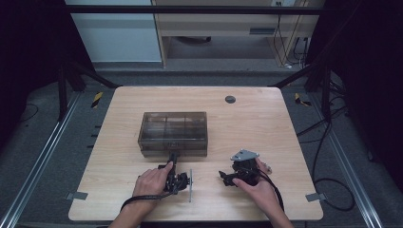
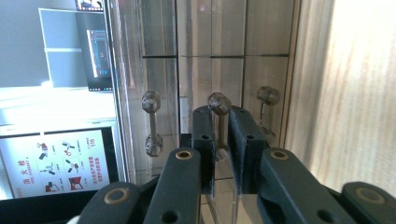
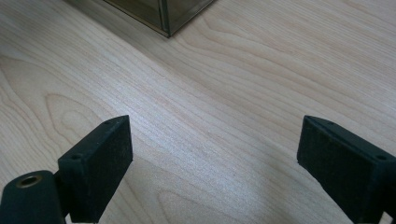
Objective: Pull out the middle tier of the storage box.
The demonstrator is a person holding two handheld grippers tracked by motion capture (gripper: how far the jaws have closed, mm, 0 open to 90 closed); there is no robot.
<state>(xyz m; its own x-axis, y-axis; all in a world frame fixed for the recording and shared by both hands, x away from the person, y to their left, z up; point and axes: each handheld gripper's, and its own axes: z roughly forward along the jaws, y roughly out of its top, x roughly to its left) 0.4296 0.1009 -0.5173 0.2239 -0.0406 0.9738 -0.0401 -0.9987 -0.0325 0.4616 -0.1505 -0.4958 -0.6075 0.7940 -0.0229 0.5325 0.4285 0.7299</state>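
**Left gripper pinches the handle of a smoky clear box**

A tinted, see-through box (image 1: 173, 133) with inner dividers sits near the middle of a pale wood tabletop (image 1: 256, 123), its front face toward the person. On that face is a small clear handle (image 2: 218, 122), a thin bar with a knob at each end.

The left gripper (image 1: 173, 159) reaches forward to the box front. Its camera shows the handle standing on end, so the hand seems rolled onto its side. In the left gripper view its jaws are drawn close together on either side of the bar, pinching the handle; reflections in the plastic make the exact contact hard to read. The left hand (image 1: 153, 181) lies low on the tabletop behind it.

The right gripper (image 1: 227, 178) rests on the tabletop, well apart from the box, pointing left. Its jaws are spread wide over bare wood, holding nothing. The right hand (image 1: 256, 184) wraps its body.

To do this step well, it seems best to keep the pinch centred on the bar and pull straight back, slowly. The idle gripper could steady the box if it slides.
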